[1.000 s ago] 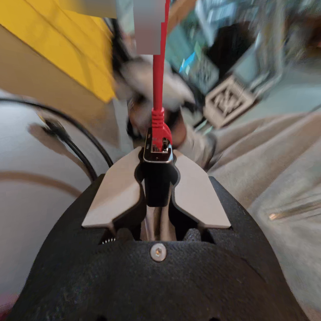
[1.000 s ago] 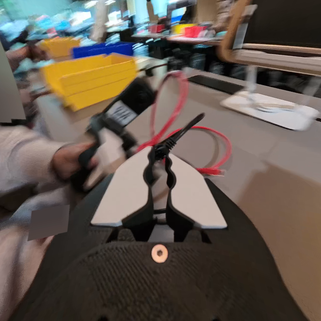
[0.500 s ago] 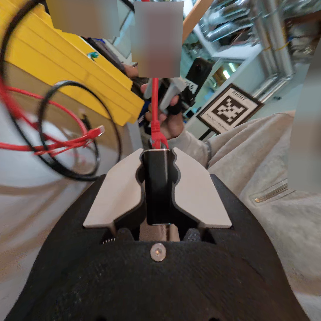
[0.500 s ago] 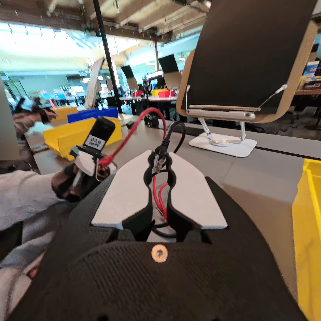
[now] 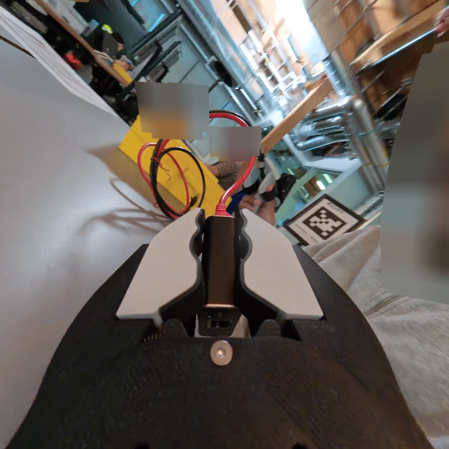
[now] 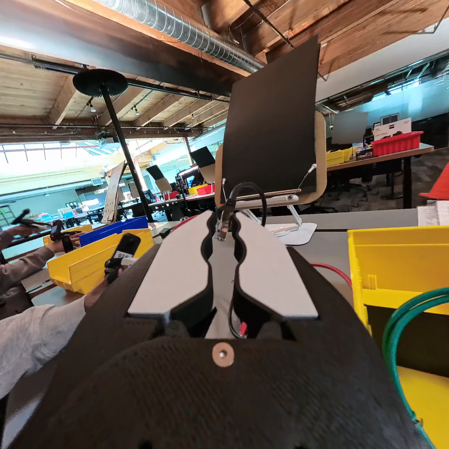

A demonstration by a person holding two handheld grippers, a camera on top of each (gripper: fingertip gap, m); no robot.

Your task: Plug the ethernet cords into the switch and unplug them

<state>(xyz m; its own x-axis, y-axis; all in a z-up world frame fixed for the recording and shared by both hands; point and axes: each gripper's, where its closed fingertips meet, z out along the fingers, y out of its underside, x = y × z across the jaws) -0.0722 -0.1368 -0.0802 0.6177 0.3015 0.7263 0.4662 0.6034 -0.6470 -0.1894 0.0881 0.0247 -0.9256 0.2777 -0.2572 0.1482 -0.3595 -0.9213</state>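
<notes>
My left gripper [image 5: 220,215] is shut on the small black switch [image 5: 220,262], held lengthwise between the fingers above the grey table [image 5: 60,218]. A red ethernet cord [image 5: 239,181] is plugged into the switch's far end and loops up and back. My right gripper [image 6: 223,217] is shut on the clear plug of a black ethernet cord [image 6: 224,223], whose cable arches over the fingertips. The right gripper also shows in the left wrist view [image 5: 266,179], beyond the switch, with a hand on it. Coiled red and black cords [image 5: 177,182] lie on the table.
A yellow bin [image 6: 398,262] with a green cord [image 6: 398,328] stands close on the right. A yellow bin [image 6: 97,257] and a blue bin [image 6: 114,228] are at the left. A black board on a stand [image 6: 272,136] is ahead. A marker tag card [image 5: 323,223] sits by a grey sleeve.
Both grippers have tilted upward and risen, so more ceiling shows. The left still holds the switch with the red cord in it. The right still holds the black plug.
</notes>
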